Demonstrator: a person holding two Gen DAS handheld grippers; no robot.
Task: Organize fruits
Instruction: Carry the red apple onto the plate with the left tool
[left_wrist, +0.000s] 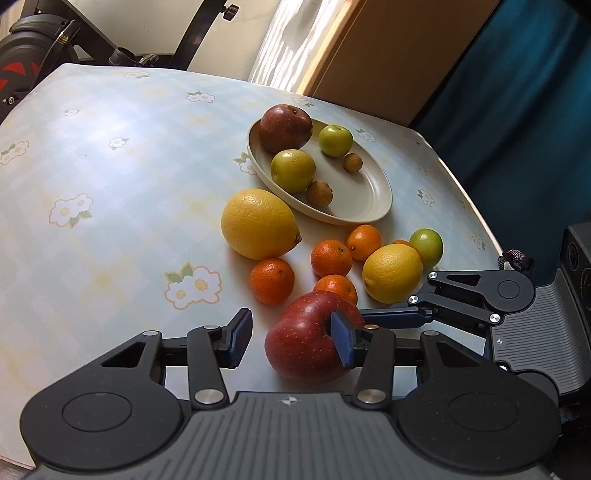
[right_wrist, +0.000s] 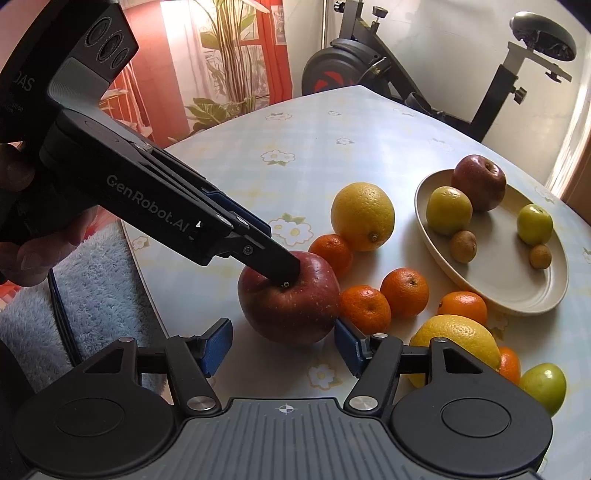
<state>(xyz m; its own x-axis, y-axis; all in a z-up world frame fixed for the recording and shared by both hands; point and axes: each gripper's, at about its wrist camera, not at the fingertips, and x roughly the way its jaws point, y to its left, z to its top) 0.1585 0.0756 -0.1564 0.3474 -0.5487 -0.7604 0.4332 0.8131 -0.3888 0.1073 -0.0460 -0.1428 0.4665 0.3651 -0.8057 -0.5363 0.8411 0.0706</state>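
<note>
A big red apple (left_wrist: 303, 343) (right_wrist: 288, 299) lies near the table's front edge. My left gripper (left_wrist: 291, 339) stands open around it. Its right pad (left_wrist: 341, 341) rests at the apple's stem dimple, and its left pad (left_wrist: 240, 338) stands apart from the fruit. My right gripper (right_wrist: 283, 347) is open too, low in front of the apple, and neither pad presses on it. A beige oval plate (left_wrist: 362, 184) (right_wrist: 498, 280) holds a dark red apple (left_wrist: 284, 127), two green fruits and two small brown ones. Two yellow citrus (left_wrist: 258, 223) (left_wrist: 391, 273), several mandarins (left_wrist: 272, 280) and a green fruit (left_wrist: 426, 245) lie loose on the table.
The floral tablecloth (left_wrist: 110, 166) is bare on the left. The table's edge (left_wrist: 480, 221) runs close behind the plate. An exercise bike (right_wrist: 369, 55) stands beyond the table. A fluffy rug (right_wrist: 92, 295) lies below the near edge. A person's hand (right_wrist: 22, 240) grips the left gripper's handle.
</note>
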